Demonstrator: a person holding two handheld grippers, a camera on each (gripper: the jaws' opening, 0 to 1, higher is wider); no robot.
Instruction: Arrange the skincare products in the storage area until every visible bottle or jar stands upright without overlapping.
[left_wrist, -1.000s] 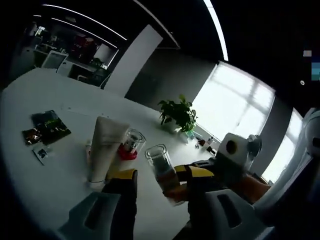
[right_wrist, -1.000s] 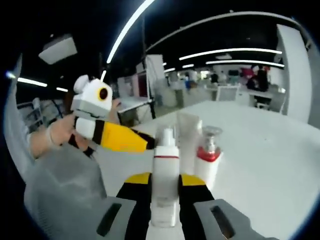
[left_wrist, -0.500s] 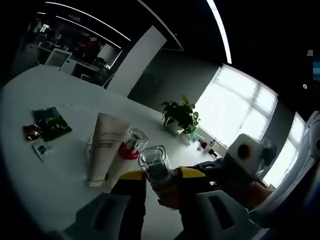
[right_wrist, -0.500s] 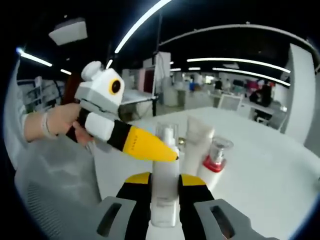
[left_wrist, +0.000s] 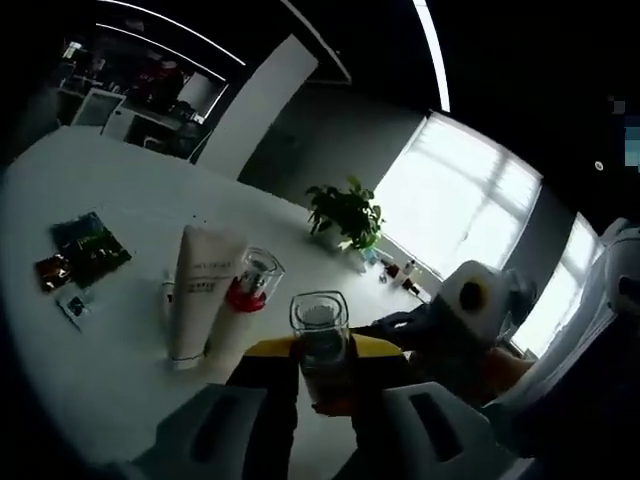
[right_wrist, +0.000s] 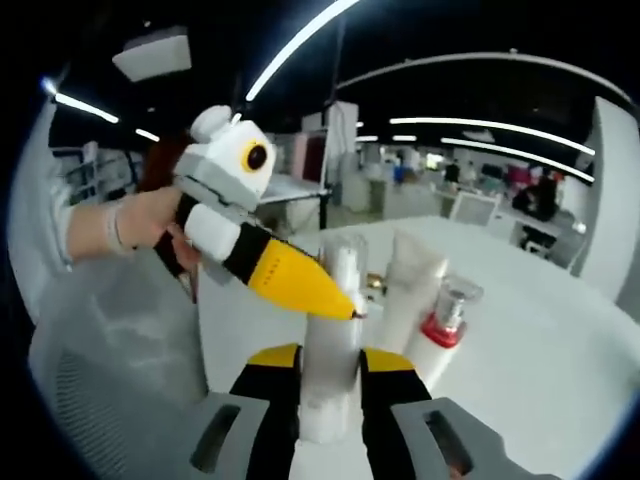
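My right gripper (right_wrist: 330, 362) is shut on the body of a white pump bottle (right_wrist: 328, 395), held upright above the white table (right_wrist: 560, 340). The bottle's clear cap (right_wrist: 342, 262) is clamped by my left gripper (right_wrist: 345, 303), which comes in from the left in a person's hand. In the left gripper view that cap (left_wrist: 318, 322) sits between my left gripper's (left_wrist: 322, 352) yellow-and-black jaws, with the right gripper (left_wrist: 400, 325) reaching in from the right. Behind stand a white tube (left_wrist: 195, 295) (right_wrist: 412, 290) on its cap and a red-collared pump bottle (left_wrist: 250, 285) (right_wrist: 447, 320).
Several small sachets (left_wrist: 85, 255) lie on the table (left_wrist: 110, 190) left of the tube. A potted plant (left_wrist: 345, 215) stands at the far edge by the window. A person's hand and sleeve (right_wrist: 135, 225) fill the left of the right gripper view.
My left gripper has closed in from beside the bottle onto its clear cap and narrowed its jaws. The right gripper still holds the bottle; both cameras have shifted slightly.
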